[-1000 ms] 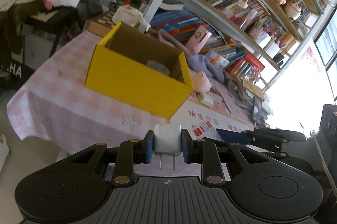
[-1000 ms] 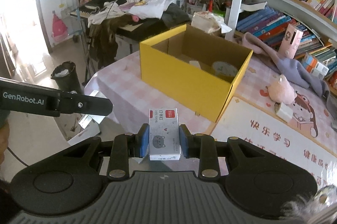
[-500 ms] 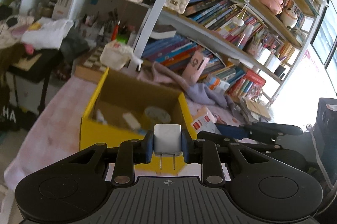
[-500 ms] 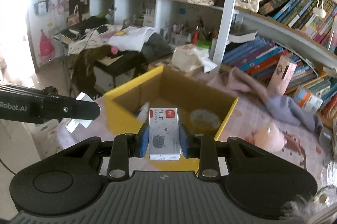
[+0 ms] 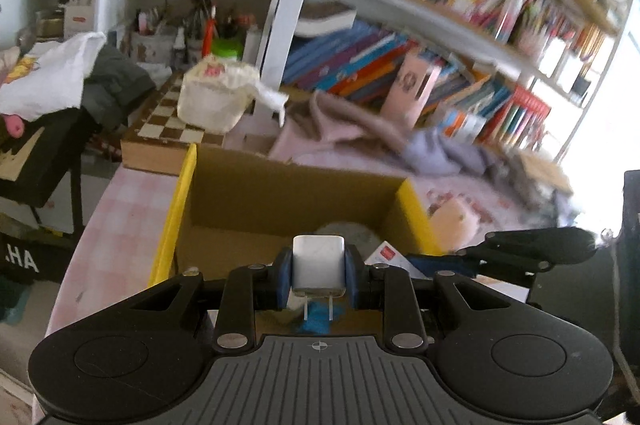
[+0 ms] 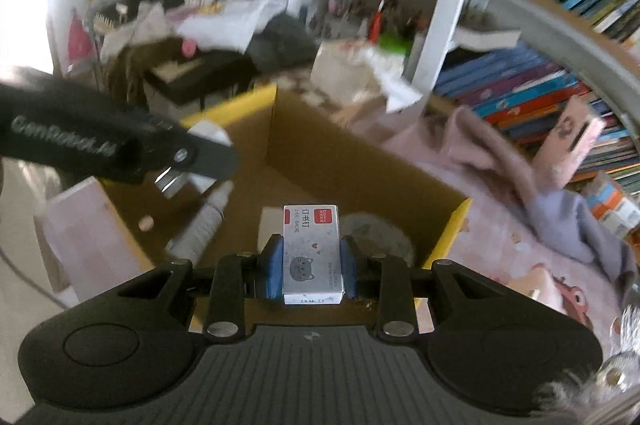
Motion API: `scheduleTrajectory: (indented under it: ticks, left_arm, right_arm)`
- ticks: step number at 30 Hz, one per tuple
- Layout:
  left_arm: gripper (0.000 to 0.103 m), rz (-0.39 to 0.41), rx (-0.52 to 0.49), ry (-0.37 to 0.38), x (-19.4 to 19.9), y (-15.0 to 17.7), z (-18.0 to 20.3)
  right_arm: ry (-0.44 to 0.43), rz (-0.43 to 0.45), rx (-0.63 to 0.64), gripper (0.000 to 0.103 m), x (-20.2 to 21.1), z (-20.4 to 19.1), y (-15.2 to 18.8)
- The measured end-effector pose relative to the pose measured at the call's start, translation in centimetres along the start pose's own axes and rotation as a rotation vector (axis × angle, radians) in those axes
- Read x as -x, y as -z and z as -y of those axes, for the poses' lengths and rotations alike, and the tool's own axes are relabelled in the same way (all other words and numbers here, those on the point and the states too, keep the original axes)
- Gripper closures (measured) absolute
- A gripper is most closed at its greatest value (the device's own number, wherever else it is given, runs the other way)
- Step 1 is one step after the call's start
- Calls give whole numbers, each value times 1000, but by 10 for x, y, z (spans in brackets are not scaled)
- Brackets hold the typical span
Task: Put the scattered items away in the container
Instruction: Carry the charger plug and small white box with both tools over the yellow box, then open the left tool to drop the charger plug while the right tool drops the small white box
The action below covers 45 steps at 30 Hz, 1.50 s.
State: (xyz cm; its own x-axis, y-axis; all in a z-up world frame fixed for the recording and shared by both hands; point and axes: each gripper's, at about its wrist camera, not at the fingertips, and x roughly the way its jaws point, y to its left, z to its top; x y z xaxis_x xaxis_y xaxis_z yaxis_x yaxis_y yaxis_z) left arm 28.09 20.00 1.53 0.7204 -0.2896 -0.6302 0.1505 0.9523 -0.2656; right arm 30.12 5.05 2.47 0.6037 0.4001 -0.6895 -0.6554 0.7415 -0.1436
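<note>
The left tool (image 5: 318,279) is closed on a white charger plug (image 5: 318,267), its blue pads pressed to the plug's two sides and the two metal prongs pointing back toward the camera. It hangs above the open top of the yellow cardboard box (image 5: 176,209), which stands on a desk covered by a pink checked cloth (image 5: 120,221). The right tool (image 6: 312,271) is likewise clamped, holding a small staple box (image 6: 311,255) with a red label and a grey cat face printed on its top, and it too sits over the box opening (image 6: 360,165). From the right wrist view the left tool appears at the left edge as a dark arm, with the plug's prongs (image 6: 167,181) showing beneath it over the box's near left corner. Inside the box lie a white tube (image 6: 204,221) along the left part of the floor and a round pale item (image 6: 376,233) toward the right wall; both are blurred. Beyond the box a pinkish-grey garment (image 6: 500,161) sprawls over the desk in front of shelves packed with books (image 6: 520,77). A chessboard box (image 5: 168,129) with a pale bundle (image 5: 216,97) on top sits behind the yellow box in the left wrist view.
</note>
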Motion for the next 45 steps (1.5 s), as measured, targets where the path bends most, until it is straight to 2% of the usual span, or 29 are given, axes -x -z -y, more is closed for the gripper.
scheduleTrajectory:
  ticks: [6,16,21,28,33,35,36,37,38,45]
  left_arm:
    - [78,-152,-112,-33,-51,-20,-6]
    - [78,-341,-236,-57,-122,-43,-14]
    - [78,-378,-287,-50,-140,-50,-10]
    - [78,-429,-350,-65,-155,-42,-1]
    - [77,-428,-340,-72,-157,-42,-1]
    - [68,-415,-319,-86,-155,-43,-2]
    - [54,-404,-297,-82,-150,-44,-2]
    - [33,-390,-281,-68,-145,-45,-2]
    - [27,-366,-269,-55,-138,-45,-1]
    - [25,-231,-276,-76,-86,-45,8]
  right_arm:
    - [-62,-121,46,75,-44,2,-4]
    - [-146,-280,98,75,-92,-1,-12]
    - [-161,-318,80,75,-100,3,-14]
    - [-156,-335,64,75,-103,6,-13]
    - [-136,-328,75,75,-103,4,-13]
    - [-121,-314,76,75,-102,5,-13]
    - [-108,-298,72,74,-100,7,-14]
    - [-100,-275,63,69,-96,7,-15]
    - [-97,-252,47,60,-91,9,-16]
    - [-92,-160,1,58,-54,11,-16]
